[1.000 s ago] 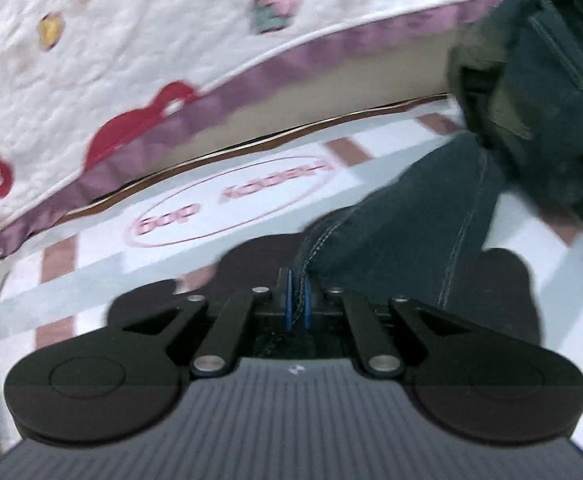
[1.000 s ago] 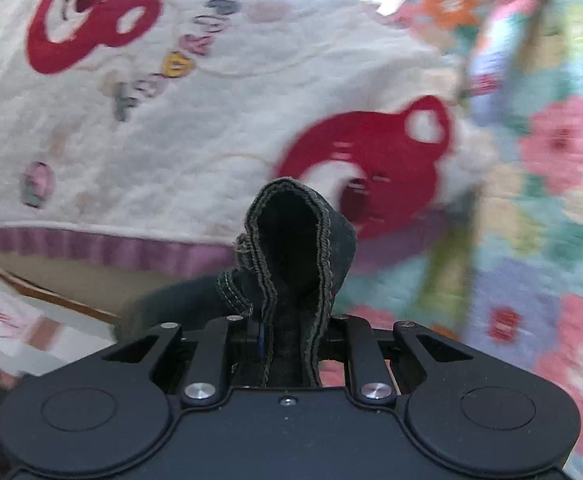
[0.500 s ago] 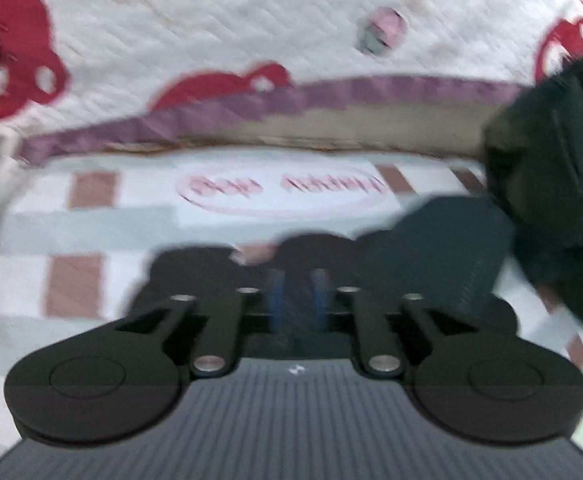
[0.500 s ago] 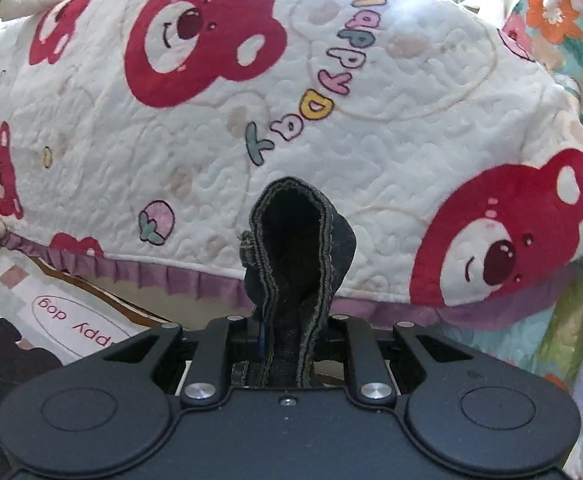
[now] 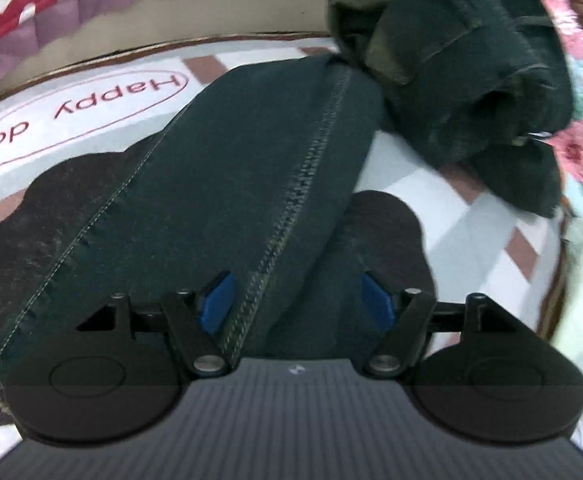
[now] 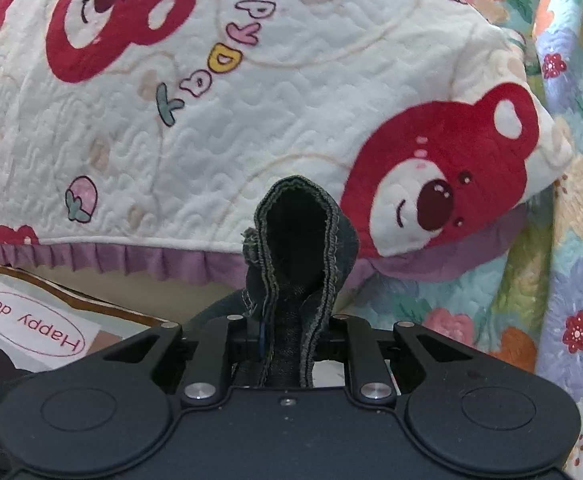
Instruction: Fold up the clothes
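The right gripper pinched a fold of dark jeans before a bear blanket.
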`<state>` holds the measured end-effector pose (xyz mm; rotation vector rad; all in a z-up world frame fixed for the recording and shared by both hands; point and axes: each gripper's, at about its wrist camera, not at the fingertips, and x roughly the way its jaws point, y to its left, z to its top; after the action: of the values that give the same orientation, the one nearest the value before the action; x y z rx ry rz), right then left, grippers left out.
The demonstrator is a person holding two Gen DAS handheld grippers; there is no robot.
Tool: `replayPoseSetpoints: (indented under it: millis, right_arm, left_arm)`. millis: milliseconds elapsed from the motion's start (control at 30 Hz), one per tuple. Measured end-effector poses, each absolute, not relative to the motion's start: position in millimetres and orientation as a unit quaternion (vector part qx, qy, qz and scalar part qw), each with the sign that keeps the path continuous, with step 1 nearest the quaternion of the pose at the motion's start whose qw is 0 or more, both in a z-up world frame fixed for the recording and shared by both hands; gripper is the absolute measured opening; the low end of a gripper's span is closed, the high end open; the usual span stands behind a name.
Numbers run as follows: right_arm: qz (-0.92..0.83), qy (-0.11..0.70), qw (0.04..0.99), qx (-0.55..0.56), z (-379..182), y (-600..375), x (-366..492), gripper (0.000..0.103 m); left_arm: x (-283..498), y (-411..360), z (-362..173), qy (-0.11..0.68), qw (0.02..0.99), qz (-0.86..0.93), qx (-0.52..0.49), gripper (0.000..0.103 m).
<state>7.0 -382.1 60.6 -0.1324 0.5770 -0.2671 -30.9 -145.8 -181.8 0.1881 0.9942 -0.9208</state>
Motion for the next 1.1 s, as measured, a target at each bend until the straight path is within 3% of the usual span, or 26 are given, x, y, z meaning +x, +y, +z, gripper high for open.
replayPoseSetpoints:
  millis: [100, 133, 167, 200, 233, 300, 333, 400, 667, 867, 900, 1033, 1067, 1100]
  right_arm:
    - [-0.132, 0.285, 0.947, -0.062, 56, -386, 6, 0.021]
    - [-0.135, 0.284, 0.947, -0.062, 55, -386, 6, 0.023]
    - [-0.143, 0.284, 0.946, -0.063, 53, -386, 6, 0.024]
    - [-0.148, 0.286, 0.945, -0.062, 51, -387, 7, 0.029]
    - [-0.151, 0.288, 0.944, -0.060, 48, -387, 9, 0.033]
    - [-0.147, 0.300, 0.941, -0.062, 40, -387, 14, 0.032]
    - [-0.141, 0.308, 0.939, -0.065, 35, -387, 16, 0.021]
    - [-0.125, 0.316, 0.938, -0.065, 29, -387, 18, 0.019]
    - [-0.114, 0.208, 0.967, -0.088, 130, -379, -6, 0.017]
    - [-0.150, 0.168, 0.967, -0.117, 182, -399, -29, 0.017]
    - [-0.164, 0.162, 0.967, -0.112, 182, -409, -29, 0.017]
    - [-0.238, 0.191, 0.946, -0.112, 138, -447, 1, 0.024]
    - [-0.259, 0.220, 0.934, -0.109, 120, -459, 13, 0.029]
    - [-0.286, 0.257, 0.917, -0.110, 99, -470, 24, 0.042]
  left_arm:
    - [-27, -155, -188, 0.455, 0.784, -0.405, 0.118, 0.066]
    - [-28, -158, -188, 0.446, 0.787, -0.403, 0.139, 0.060]
    - [-30, -163, -188, 0.432, 0.790, -0.402, 0.165, 0.052]
    - [-34, -170, -187, 0.415, 0.793, -0.401, 0.196, 0.036]
    - [-38, -176, -186, 0.397, 0.795, -0.399, 0.226, 0.008]
    - [-36, -180, -184, 0.387, 0.806, -0.381, 0.236, 0.006]
    - [-32, -177, -180, 0.382, 0.815, -0.370, 0.229, 0.005]
    - [-15, -159, -164, 0.365, 0.842, -0.337, 0.208, 0.005]
    - [79, -52, -63, 0.321, 0.907, -0.238, 0.132, 0.005]
    - [125, 30, -28, 0.304, 0.941, -0.114, 0.098, 0.005]
    - [134, 41, -26, 0.306, 0.945, -0.085, 0.080, 0.008]
    - [157, 43, -50, 0.356, 0.931, -0.067, 0.046, 0.039]
    - [154, 37, -56, 0.362, 0.927, -0.091, 0.033, 0.043]
    - [147, 28, -63, 0.365, 0.923, -0.118, 0.020, 0.053]
